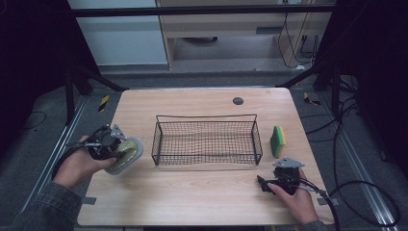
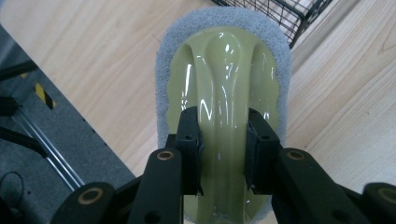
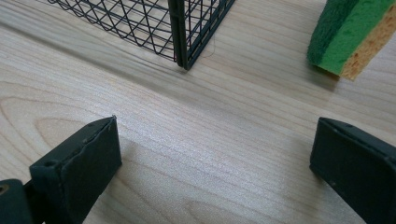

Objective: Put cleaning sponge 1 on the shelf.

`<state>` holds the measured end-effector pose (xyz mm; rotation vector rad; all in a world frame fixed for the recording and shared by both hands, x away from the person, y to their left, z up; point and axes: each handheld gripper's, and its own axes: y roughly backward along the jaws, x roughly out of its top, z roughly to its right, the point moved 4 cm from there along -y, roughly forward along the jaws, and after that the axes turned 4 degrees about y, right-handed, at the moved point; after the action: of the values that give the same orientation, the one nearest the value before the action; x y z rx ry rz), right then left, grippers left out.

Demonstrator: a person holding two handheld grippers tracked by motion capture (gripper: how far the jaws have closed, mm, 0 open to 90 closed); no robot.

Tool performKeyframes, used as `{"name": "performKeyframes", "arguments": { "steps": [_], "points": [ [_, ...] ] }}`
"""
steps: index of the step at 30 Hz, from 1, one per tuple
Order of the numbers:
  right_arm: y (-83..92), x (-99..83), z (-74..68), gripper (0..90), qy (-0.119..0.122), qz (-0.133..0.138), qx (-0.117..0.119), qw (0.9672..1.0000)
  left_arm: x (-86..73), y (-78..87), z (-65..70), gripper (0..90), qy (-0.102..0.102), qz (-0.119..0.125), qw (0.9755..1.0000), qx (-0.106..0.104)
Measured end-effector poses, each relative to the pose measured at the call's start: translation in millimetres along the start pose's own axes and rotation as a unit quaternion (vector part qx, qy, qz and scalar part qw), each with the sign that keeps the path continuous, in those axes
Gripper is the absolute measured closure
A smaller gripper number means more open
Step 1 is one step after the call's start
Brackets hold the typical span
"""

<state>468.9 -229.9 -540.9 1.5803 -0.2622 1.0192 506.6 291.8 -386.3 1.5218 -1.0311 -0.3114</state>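
Near the table's (image 1: 192, 202) right edge, the right gripper (image 1: 269, 183) rests with jaws wide; at left, the left gripper (image 1: 108, 139) clamps a scrubber (image 2: 224, 93) beside the basket (image 1: 207, 139).

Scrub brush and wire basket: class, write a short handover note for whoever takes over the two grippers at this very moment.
Left gripper: shut on the scrub brush, fingers clamped on its glossy green handle ridge; brush held off the table, left of the wire basket.
Right gripper: open, holding nothing, low over the table near the basket's right front corner.
Sponge: green and yellow, on edge on the table, right of the basket, untouched.
Done: brush picked up.
Left, probably: put the brush into the basket, which holds nothing yet; the sponge likely follows, with the right gripper nearest it.
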Motion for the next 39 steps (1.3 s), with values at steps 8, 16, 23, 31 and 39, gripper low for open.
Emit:
{"name": "performKeyframes", "arguments": {
  "steps": [8, 16, 23, 31, 39],
  "points": [
    [-0.1, -0.2, -0.1, 2.1, 0.000, 0.001, -0.002, 1.0000, 16.7, 15.3, -6.6, 70.5, -0.015, 0.027, 0.9995, 0.012],
    [-0.2, 0.0, -0.2, 2.1, -0.001, 0.000, -0.002, 1.0000, 25.4, 13.8, -7.6, 70.5, -0.029, 0.024, 0.9992, 0.016],
    [-0.3, 0.1, -0.2, 2.1, -0.002, 0.001, -0.004, 1.0000, 31.3, 13.8, -10.7, 70.5, -0.039, 0.034, 0.9984, 0.021],
    [-0.6, 0.3, 0.0, 2.1, 0.000, 0.001, -0.001, 1.0000, 42.4, 17.6, -8.7, 70.5, -0.055, 0.045, 0.9972, 0.024],
    [-0.6, 0.2, 0.0, 2.1, 0.000, 0.001, -0.001, 1.0000, 64.7, 26.4, 3.8, 70.5, -0.093, 0.064, 0.9931, 0.031]
  ]
}}
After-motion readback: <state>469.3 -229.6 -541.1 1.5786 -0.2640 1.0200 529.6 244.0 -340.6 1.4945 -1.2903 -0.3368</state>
